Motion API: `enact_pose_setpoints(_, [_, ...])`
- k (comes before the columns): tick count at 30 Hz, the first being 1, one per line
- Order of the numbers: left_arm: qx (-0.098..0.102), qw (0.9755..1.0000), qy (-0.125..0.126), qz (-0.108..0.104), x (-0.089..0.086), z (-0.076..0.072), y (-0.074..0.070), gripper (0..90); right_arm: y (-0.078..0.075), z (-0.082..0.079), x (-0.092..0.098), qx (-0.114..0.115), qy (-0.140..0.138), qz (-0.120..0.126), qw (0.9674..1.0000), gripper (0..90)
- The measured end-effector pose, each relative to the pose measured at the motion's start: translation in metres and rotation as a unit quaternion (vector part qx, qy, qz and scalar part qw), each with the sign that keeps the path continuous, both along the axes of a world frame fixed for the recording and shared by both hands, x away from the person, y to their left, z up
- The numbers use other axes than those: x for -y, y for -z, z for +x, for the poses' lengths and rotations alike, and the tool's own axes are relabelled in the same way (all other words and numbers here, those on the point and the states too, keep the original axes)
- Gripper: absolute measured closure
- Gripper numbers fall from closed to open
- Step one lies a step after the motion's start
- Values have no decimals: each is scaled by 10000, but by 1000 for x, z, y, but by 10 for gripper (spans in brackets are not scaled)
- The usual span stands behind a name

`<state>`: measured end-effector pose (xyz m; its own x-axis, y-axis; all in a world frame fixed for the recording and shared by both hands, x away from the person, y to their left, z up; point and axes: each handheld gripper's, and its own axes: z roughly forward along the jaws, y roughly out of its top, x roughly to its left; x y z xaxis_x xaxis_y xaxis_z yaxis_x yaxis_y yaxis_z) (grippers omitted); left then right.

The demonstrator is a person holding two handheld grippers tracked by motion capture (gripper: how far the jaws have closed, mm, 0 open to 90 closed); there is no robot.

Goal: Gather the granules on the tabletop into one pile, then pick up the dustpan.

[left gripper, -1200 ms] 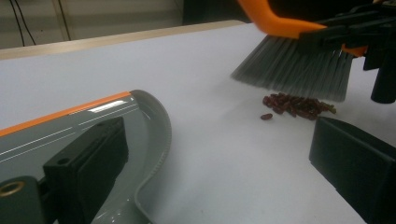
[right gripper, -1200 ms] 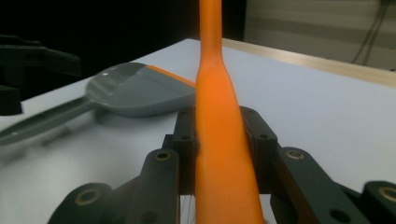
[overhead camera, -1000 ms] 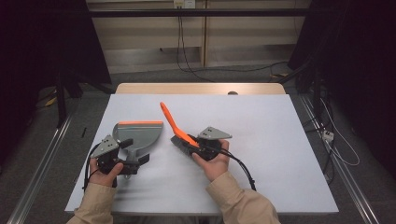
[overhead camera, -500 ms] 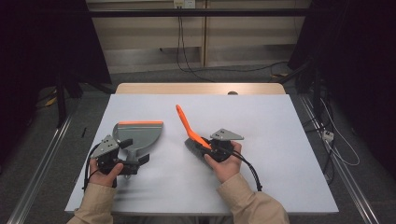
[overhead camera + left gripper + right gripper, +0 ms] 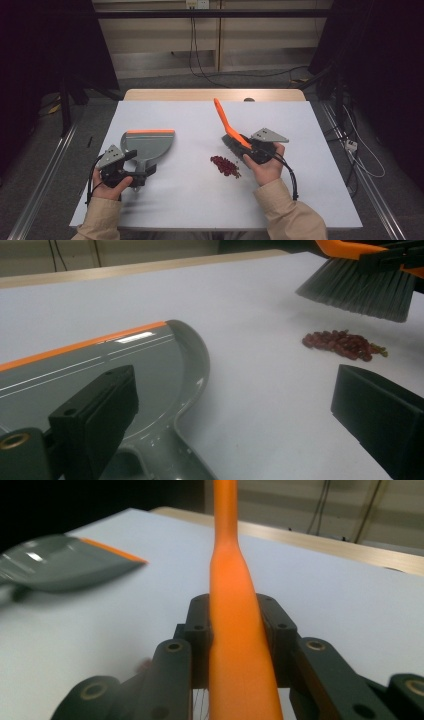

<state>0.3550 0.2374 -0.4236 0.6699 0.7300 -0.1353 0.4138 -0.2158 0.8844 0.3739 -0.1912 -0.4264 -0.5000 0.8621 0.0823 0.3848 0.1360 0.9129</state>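
From above, my left hand-held gripper (image 5: 131,172) sits at the near left of the white counter (image 5: 190,120), by the handle of the grey dustpan (image 5: 148,144), whose orange-edged lip faces away from me. From here I cannot tell whether its jaws touch the handle. My right hand-held gripper (image 5: 248,150) is at the right, clamped on the orange brush (image 5: 229,128). The brush handle slants up and away from me, and the dark bristles point down toward the counter. A small heap of dark red beans (image 5: 225,165) lies on the counter just left of the bristles, between the brush and the dustpan, nearer the brush.

In the left gripper view, my jaws stand wide apart with nothing pinched between them. The dustpan (image 5: 125,370) lies under and beside the left jaw. Farther off are the beans (image 5: 341,343), with the brush bristles (image 5: 359,291) hanging just above and beyond them, clear of the counter.

In the right gripper view, my jaws are closed tight on both sides of the orange brush handle (image 5: 235,630), which runs straight up the middle. The dustpan (image 5: 65,570) shows blurred at the left.
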Motion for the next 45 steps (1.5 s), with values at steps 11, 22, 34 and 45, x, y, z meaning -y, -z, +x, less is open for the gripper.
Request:
enact_pose_setpoints(11, [-103, 9998, -119, 85, -3, -1, 4, 54, 18, -1, 12, -194, 9, -376, 9991, 705])
enact_pose_setpoints(22, [-417, 9969, -500, 443, -7, -2, 8, 75, 4, 1, 11, -1049, 11, -650, 9924, 707])
enact_pose_setpoints(34, [-819, 9874, -1035, 876, -17, 0, 15, 123, 7, -7, 16, -1017, 72, -482, 9936, 711])
enact_pose_setpoints(45, [-973, 9828, -1272, 918, -32, 5, 10, 320, 8, -10, 18, -960, 57, -442, 9944, 711])
